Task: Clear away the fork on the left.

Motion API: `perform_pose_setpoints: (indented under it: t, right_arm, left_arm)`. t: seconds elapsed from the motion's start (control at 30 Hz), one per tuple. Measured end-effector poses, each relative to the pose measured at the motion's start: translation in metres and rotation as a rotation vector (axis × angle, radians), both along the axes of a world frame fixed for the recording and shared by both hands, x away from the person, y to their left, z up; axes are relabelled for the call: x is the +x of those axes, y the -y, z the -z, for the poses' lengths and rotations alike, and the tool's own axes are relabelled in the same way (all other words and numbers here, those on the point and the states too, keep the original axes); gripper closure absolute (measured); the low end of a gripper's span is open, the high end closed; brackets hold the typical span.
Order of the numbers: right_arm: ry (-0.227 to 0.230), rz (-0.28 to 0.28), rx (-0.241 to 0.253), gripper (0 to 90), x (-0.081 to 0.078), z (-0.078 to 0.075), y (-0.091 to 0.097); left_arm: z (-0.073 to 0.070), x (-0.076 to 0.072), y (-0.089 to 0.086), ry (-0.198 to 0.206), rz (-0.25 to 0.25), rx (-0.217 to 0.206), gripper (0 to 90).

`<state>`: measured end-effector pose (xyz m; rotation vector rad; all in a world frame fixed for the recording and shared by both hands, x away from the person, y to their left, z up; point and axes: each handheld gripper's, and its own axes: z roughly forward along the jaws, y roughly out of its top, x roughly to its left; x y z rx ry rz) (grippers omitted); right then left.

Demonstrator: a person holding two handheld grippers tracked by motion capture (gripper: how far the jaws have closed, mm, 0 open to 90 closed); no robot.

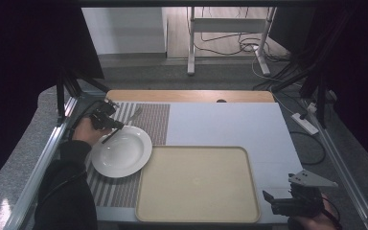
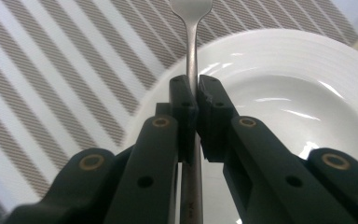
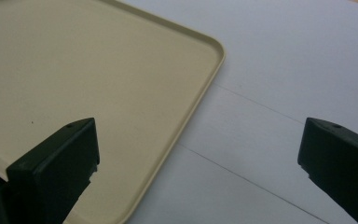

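A metal fork [image 2: 194, 42] is clamped by its handle between the jaws of my left gripper [image 2: 196, 86], tines pointing away over the striped placemat [image 2: 51, 70]. In the high view the left gripper [image 1: 109, 125] hovers at the far left rim of the white plate [image 1: 122, 152], the fork [image 1: 134, 115] sticking out beyond it. The plate [image 2: 284, 88] lies right under the jaws. My right gripper [image 1: 274, 200] stands open at the table's near right corner, beside the beige tray [image 1: 196, 184]. Its jaws straddle the tray's edge [image 3: 186, 116], nothing between them.
The placemat [image 1: 148, 120] covers the left part of the white table [image 1: 230, 124]. A wooden strip [image 1: 187, 96] runs along the far edge. Metal rails [image 1: 48, 153] flank both sides. Cables and a power strip [image 1: 305, 123] lie on the floor to the right.
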<state>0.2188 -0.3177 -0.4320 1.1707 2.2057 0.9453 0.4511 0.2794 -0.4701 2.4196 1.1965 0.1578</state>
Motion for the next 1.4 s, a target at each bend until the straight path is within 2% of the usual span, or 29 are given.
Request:
perform_pose_setpoints:
  t: [0.47,0.63,0.83,1.17,1.4]
  right_arm:
    - [0.006,0.001,-0.007,0.0,-0.001,0.0,-0.001]
    - [0.007,-0.002,-0.01,0.0,-0.001,0.0,-0.001]
    - [0.006,-0.003,-0.007,0.0,-0.001,-0.001,0.0]
    - [0.01,-0.004,-0.009,0.0,-0.002,-0.001,-0.001]
    - [0.013,-0.005,-0.01,0.0,-0.002,0.0,-0.001]
  left_arm:
    - [0.003,-0.046,0.02,0.01,0.045,-0.004,84.3]
    - [0.001,-0.066,0.026,0.023,0.045,-0.022,84.3]
    - [0.0,-0.088,0.035,0.015,0.048,-0.017,84.3]
    - [-0.007,-0.125,0.049,0.024,0.034,-0.052,84.3]
    - [-0.009,-0.149,0.064,0.026,0.051,-0.062,84.3]
